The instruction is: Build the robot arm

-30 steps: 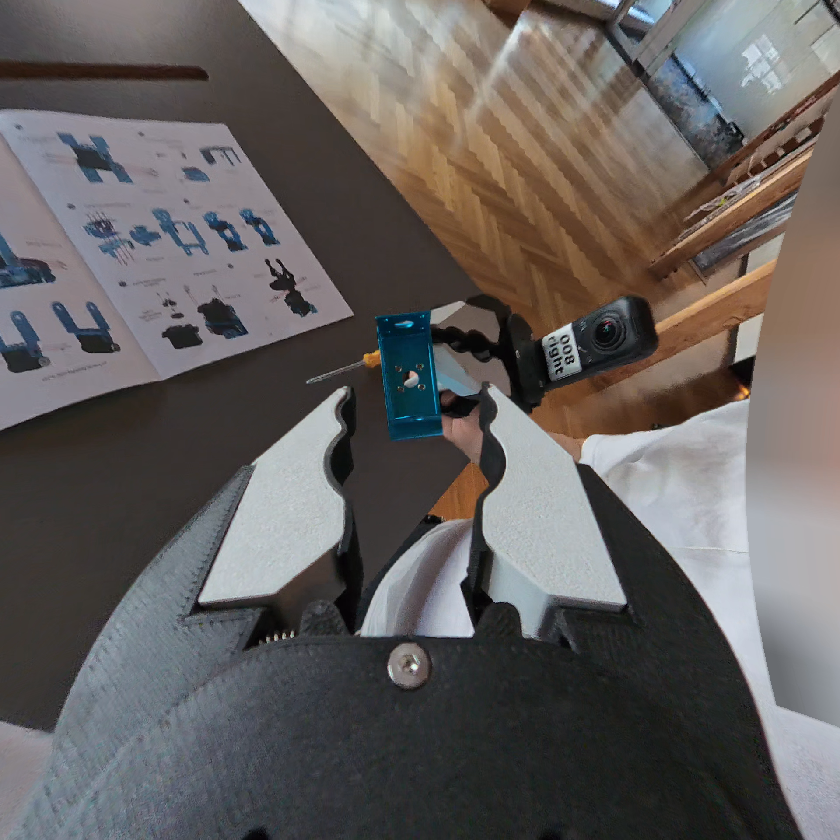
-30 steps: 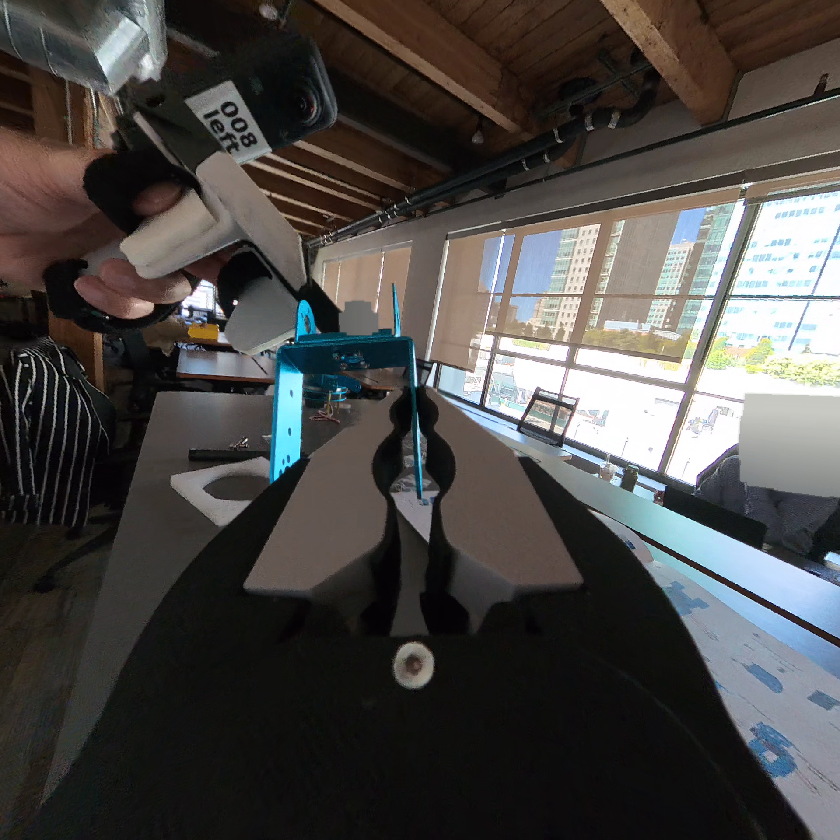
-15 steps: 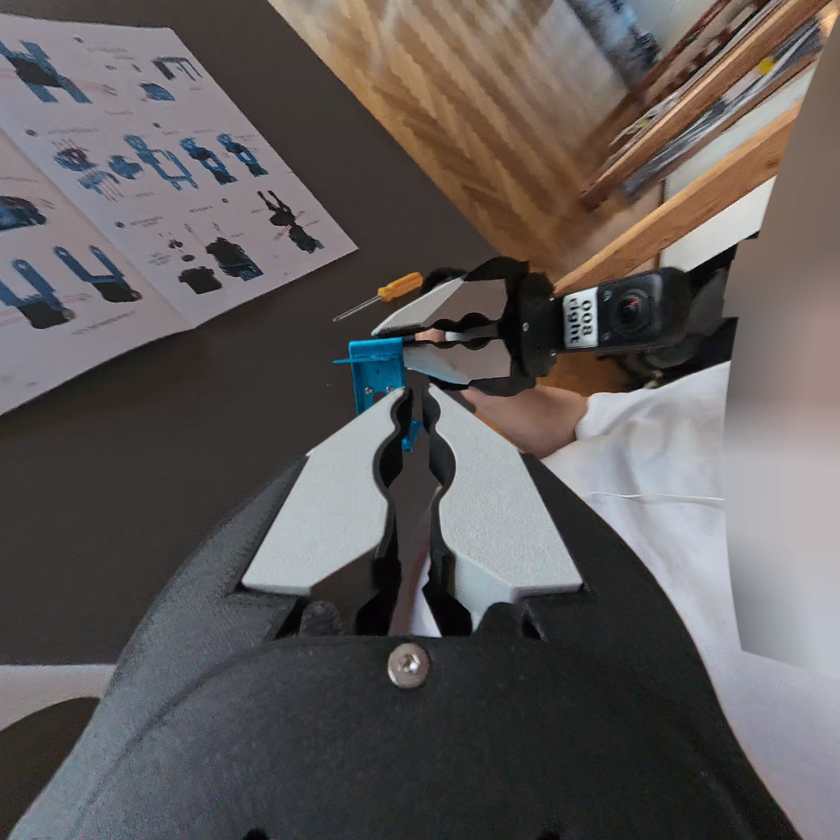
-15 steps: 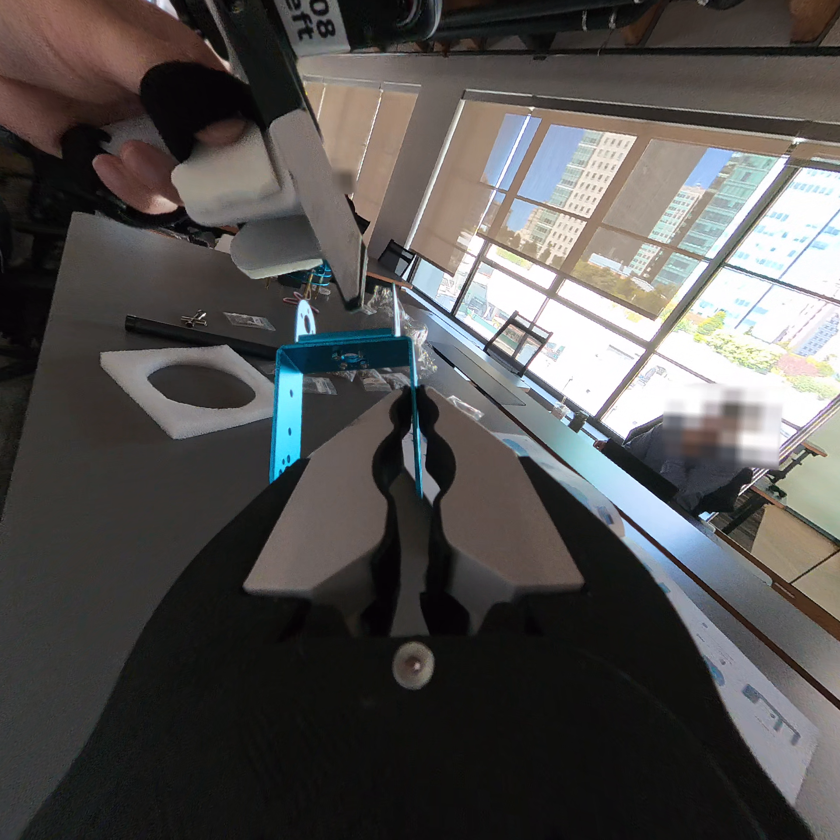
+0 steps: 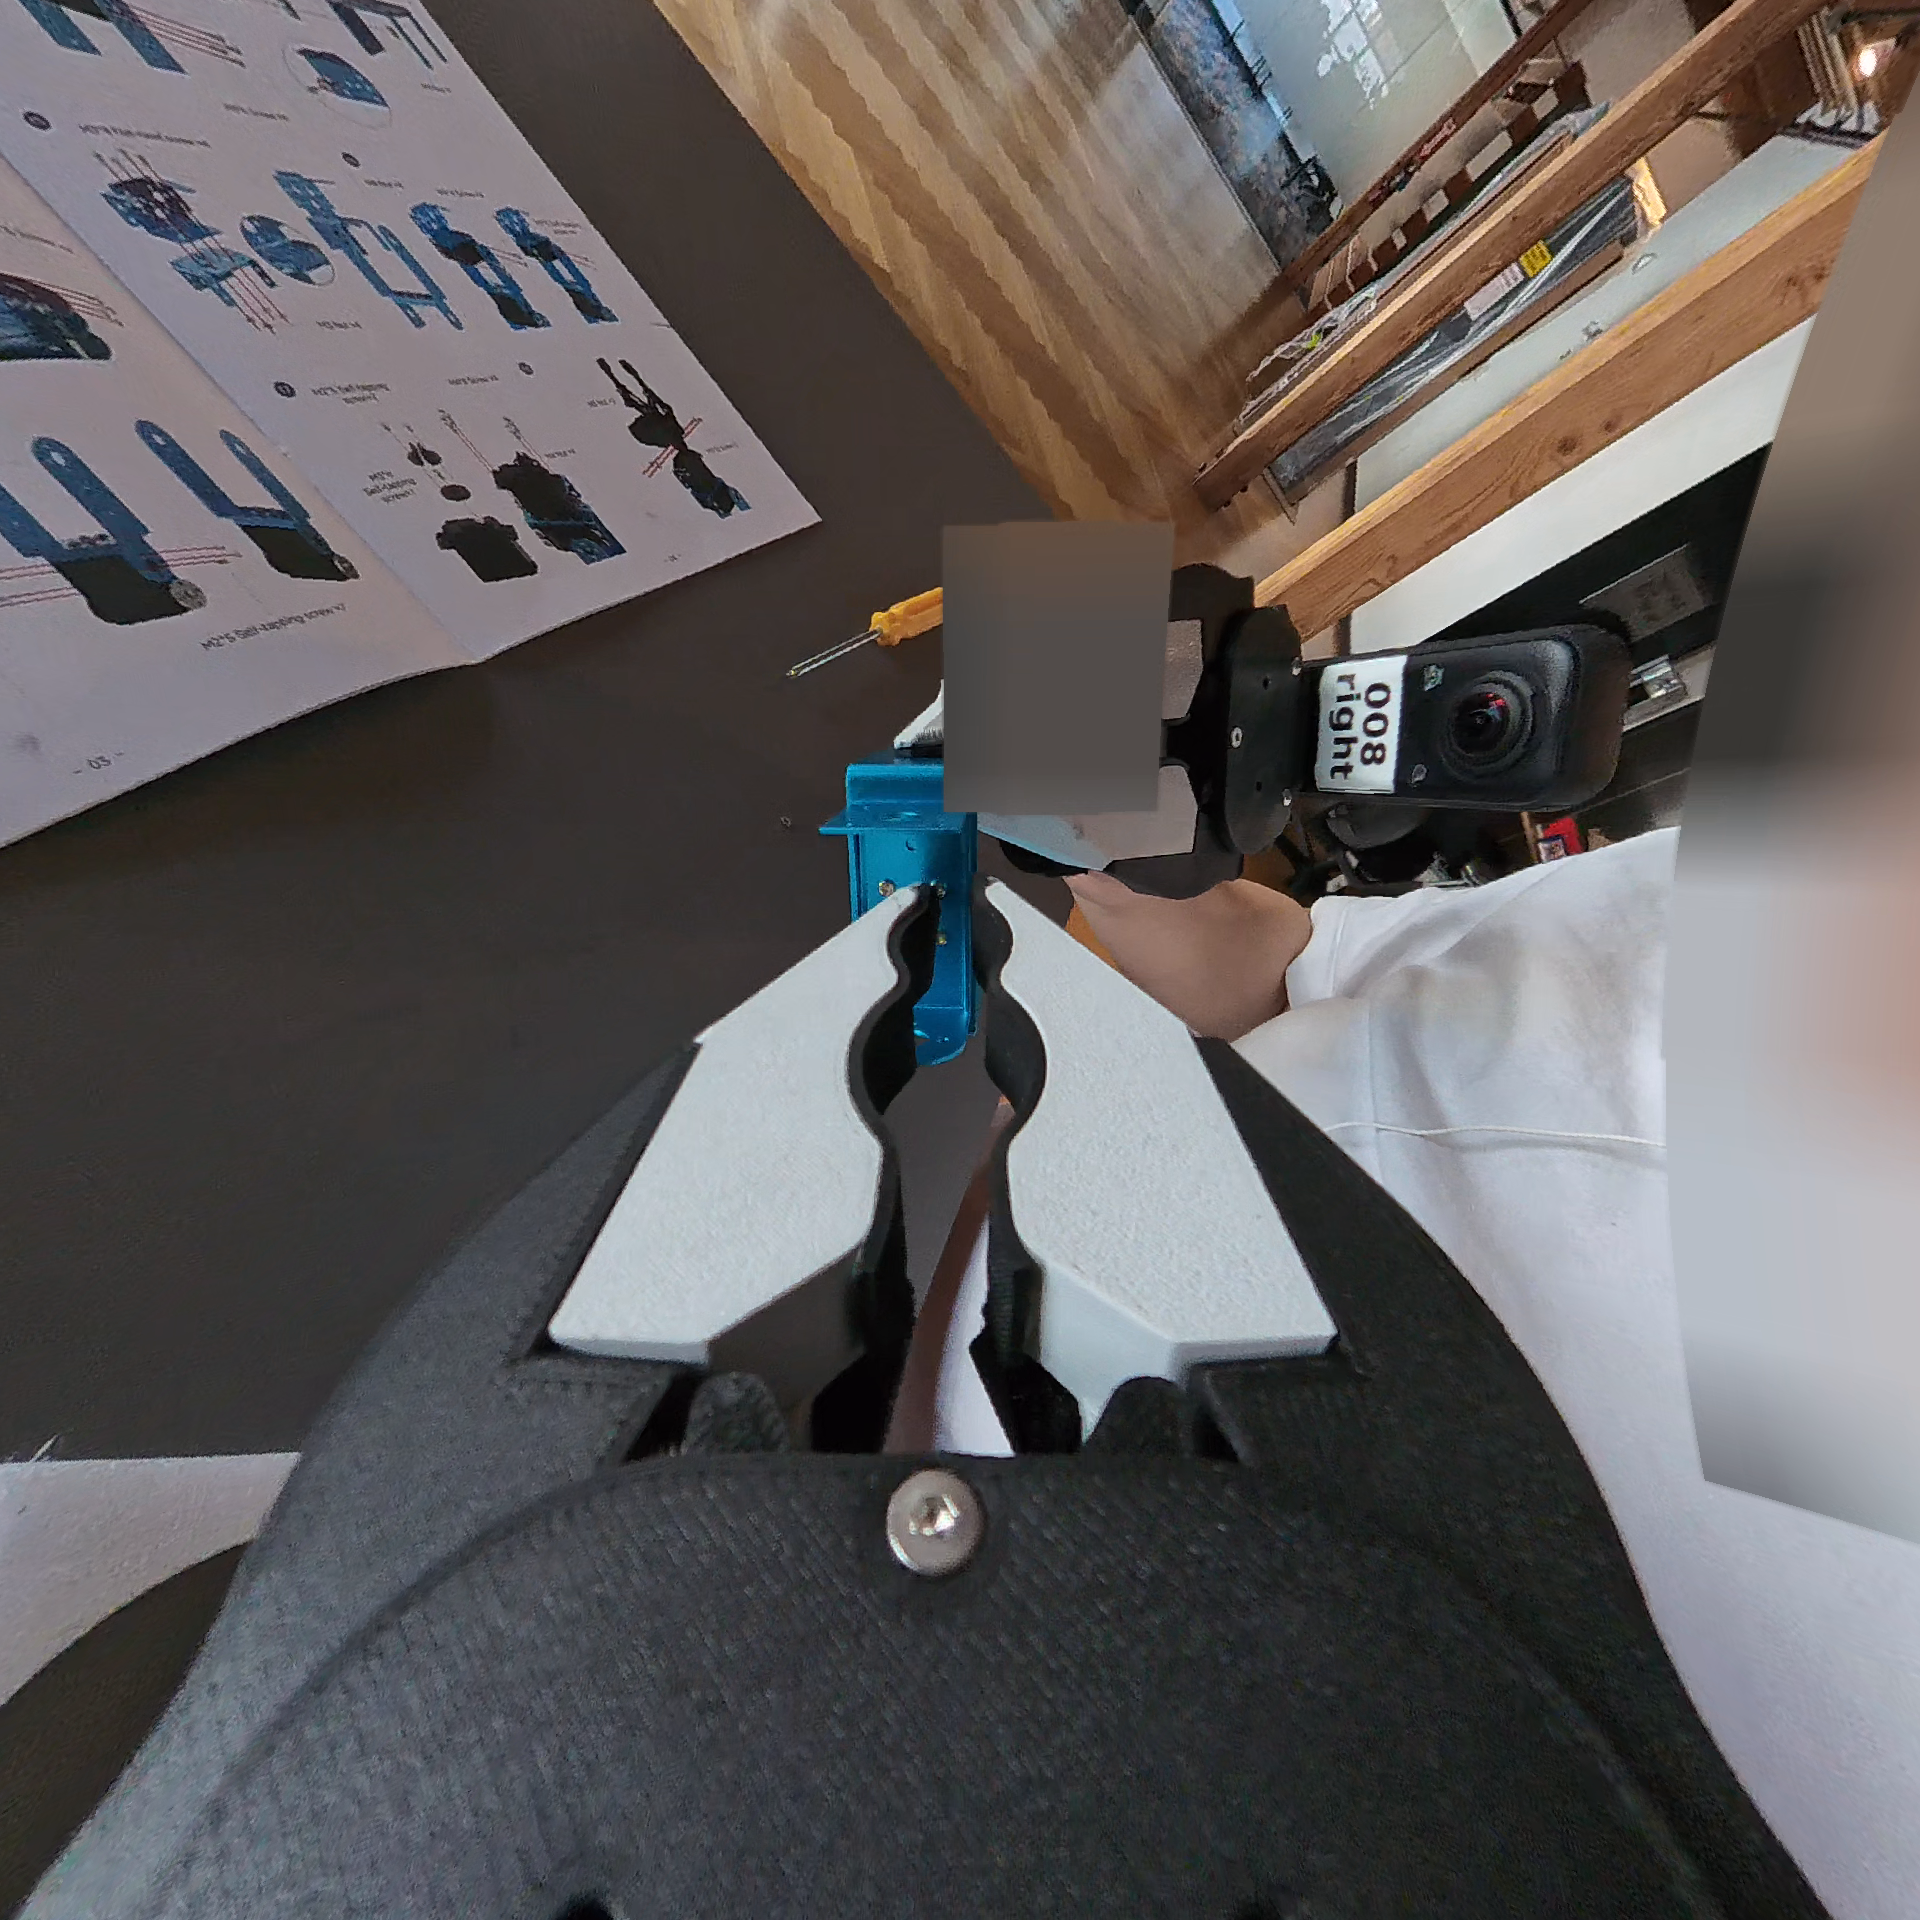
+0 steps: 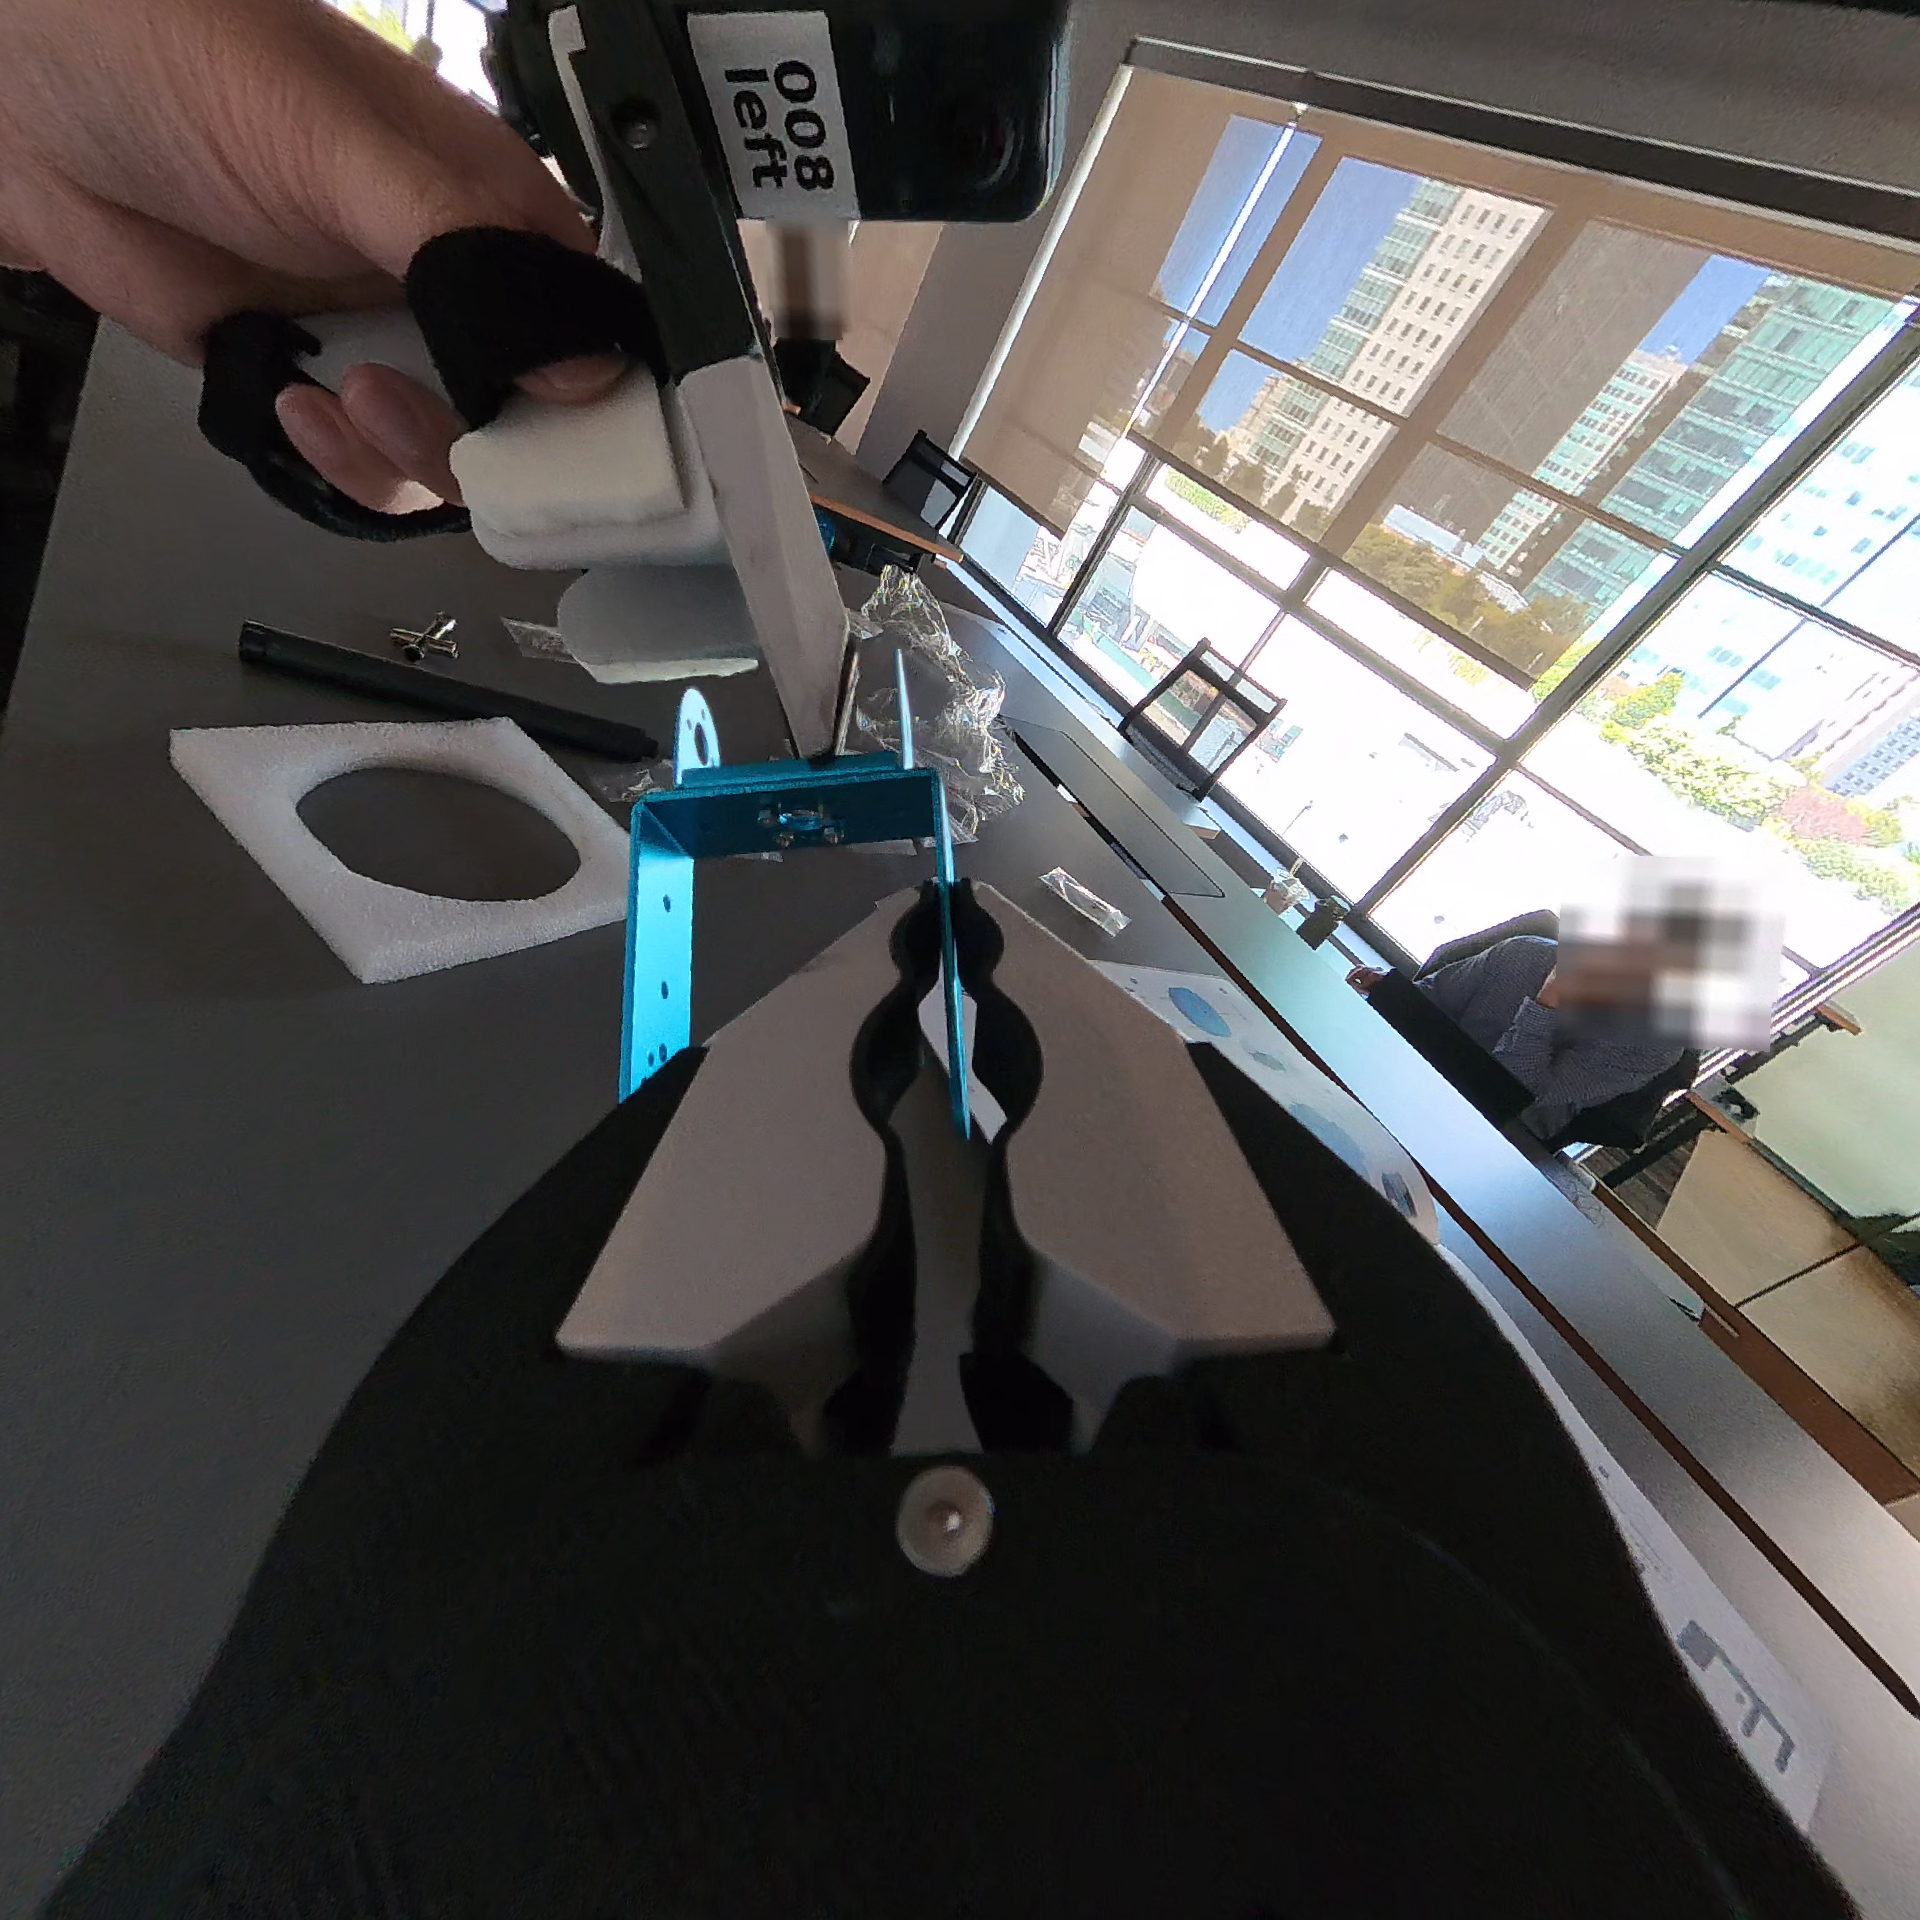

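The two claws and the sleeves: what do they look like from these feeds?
Both claws match: the left claw and right claw have pale grey wedge fingers with wavy black inner pads, on a black textured body with one silver screw. Each carries a black camera with a white label, white foam grips and black finger loops. A white sleeve shows.

The left wrist view sits behind the left gripper (image 5: 954, 904) and looks steeply down along its fingers at the dark table (image 5: 312, 1039), the open instruction booklet (image 5: 343, 395) and the herringbone floor beyond. The right wrist view rides behind the right gripper (image 6: 943, 896), facing nearly level across the table toward the windows (image 6: 1455, 499). Both are close on the blue U-shaped bracket (image 5: 914, 862) (image 6: 790, 821), and each sees the other gripper.
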### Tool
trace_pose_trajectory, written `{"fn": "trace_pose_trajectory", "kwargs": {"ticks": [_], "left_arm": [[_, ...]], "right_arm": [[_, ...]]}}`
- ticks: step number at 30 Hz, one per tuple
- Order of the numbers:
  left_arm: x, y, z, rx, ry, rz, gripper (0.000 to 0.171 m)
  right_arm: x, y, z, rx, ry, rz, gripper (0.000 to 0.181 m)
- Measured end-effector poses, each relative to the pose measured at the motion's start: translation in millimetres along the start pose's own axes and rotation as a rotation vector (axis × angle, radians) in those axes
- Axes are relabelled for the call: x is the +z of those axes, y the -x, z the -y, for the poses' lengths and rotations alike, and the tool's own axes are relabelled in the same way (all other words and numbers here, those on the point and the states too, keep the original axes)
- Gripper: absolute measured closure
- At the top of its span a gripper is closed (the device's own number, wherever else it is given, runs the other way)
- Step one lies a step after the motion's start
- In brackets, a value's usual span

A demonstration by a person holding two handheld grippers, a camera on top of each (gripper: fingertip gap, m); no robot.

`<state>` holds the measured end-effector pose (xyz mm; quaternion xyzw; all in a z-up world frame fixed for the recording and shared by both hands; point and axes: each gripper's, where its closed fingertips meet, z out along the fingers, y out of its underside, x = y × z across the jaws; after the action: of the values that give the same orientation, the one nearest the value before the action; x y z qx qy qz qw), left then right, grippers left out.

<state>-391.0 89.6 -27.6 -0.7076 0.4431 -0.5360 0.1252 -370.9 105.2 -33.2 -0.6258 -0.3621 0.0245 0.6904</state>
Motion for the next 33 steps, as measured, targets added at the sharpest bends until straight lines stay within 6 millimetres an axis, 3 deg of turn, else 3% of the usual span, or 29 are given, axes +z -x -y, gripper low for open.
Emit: {"fn": "trace_pose_trajectory", "kwargs": {"ticks": [12, 23, 27, 33], "left_arm": [[14, 4, -5, -0.06, -0.011, -0.029, 0.171], [29, -2, -6, -0.15, -0.16, -0.247, 0.171], [32, -5, -3, -0.185, -0.23, -0.321, 0.171], [36, 2, -2, -0.17, -0.262, -0.283, 0.171]], "right_arm": [[-7, -1, -12, -0.04, 0.08, 0.006, 0.181], [-19, -6, -17, -0.071, 0.164, 0.097, 0.18], [-23, -10, -17, -0.157, 0.252, 0.144, 0.18], [-22, -14, -20, -0.263, 0.343, 0.129, 0.181]]}}
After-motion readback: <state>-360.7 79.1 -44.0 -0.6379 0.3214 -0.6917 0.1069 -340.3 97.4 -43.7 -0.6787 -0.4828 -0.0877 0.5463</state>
